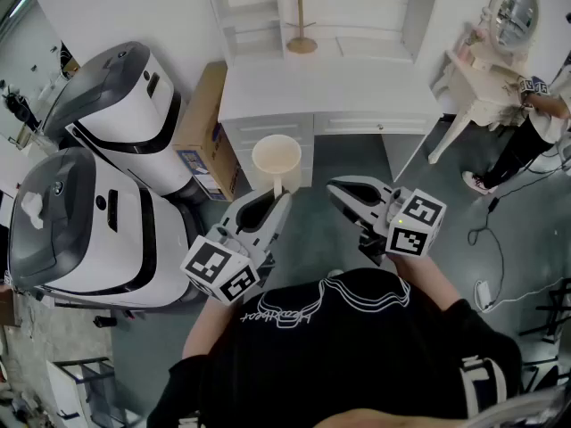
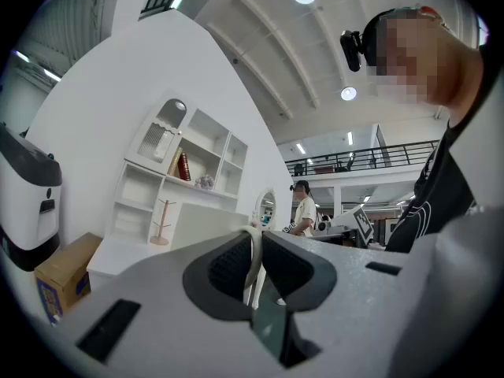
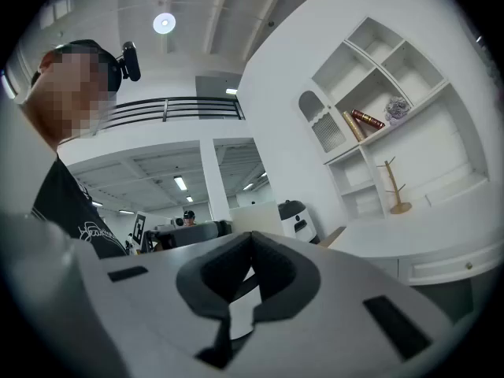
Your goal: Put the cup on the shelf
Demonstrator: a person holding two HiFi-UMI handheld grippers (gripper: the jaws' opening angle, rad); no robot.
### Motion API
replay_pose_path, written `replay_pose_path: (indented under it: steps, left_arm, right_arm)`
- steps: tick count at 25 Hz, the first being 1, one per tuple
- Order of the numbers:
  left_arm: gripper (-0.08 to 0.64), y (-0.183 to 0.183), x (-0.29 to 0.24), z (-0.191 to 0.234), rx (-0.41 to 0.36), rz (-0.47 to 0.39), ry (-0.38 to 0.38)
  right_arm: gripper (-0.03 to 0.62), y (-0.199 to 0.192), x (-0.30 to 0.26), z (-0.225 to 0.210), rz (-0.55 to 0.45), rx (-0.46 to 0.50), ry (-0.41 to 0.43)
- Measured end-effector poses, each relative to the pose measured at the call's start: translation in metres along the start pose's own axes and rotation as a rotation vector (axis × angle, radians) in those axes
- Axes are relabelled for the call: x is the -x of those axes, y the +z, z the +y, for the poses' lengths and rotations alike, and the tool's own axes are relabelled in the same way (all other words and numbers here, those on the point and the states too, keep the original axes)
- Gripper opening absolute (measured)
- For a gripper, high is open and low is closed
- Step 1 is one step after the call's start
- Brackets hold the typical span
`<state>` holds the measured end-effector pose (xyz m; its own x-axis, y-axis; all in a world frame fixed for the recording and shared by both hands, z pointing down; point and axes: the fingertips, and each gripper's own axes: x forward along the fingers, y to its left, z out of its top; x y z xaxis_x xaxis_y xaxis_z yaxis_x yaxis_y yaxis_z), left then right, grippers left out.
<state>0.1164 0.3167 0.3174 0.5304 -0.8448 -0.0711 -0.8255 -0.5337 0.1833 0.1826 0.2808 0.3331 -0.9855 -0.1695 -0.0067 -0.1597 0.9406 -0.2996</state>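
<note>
Cup point(image 1: 277, 157) is hanging just ahead of the left claw point(image 1: 278, 194), upright with its mouth facing up, over the floor in front of the white surface point(image 1: 330, 87). In the left gripper view the left claw point(image 2: 253, 235) is gripping the cup's thin cream handle point(image 2: 253, 261), with both dark pads pressing on it. The right claw point(image 1: 335, 185) is hovering just beside the cup on its right, apart from it. In the right gripper view the right claw point(image 3: 250, 239) is showing its tips meeting, with nothing between them. Both claws are pointing level toward the shelf point(image 1: 250, 7), which is standing on the back of the surface, well apart from the cup.

Writing is sparse. A cursive line is running across the chest of the person's black shirt point(image 1: 294, 310), but I cannot read it. The box point(image 1: 207, 132) is carrying a blue label too small to read. Each marker cube point(image 1: 221, 270) is showing black-and-white squares only.

Counting: one cup, two claws, two marker cubes, one on each, and one wooden stand point(image 1: 302, 27) sitting on the surface below the shelf. Two white-and-grey machines point(image 1: 125, 105) are standing at the left, with the one cardboard box leaning between them and the surface. A second person point(image 1: 535, 123) is standing at the far right.
</note>
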Motion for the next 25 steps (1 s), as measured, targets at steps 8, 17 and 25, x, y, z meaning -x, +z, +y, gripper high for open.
replay_pose_path:
  steps: [8, 17, 25]
  left_arm:
    - [0.046, -0.004, 0.004, 0.002, 0.015, 0.009, 0.010]
    - [0.046, -0.008, -0.008, 0.033, 0.030, 0.022, 0.023]
    - [0.046, -0.013, -0.046, 0.094, 0.066, 0.038, 0.053]
  right_arm:
    - [0.006, -0.003, -0.002, 0.001, 0.005, -0.003, 0.009]
    - [0.006, -0.001, -0.028, -0.027, -0.016, -0.046, 0.019]
    - [0.006, 0.003, -0.069, -0.090, 0.002, -0.083, 0.038]
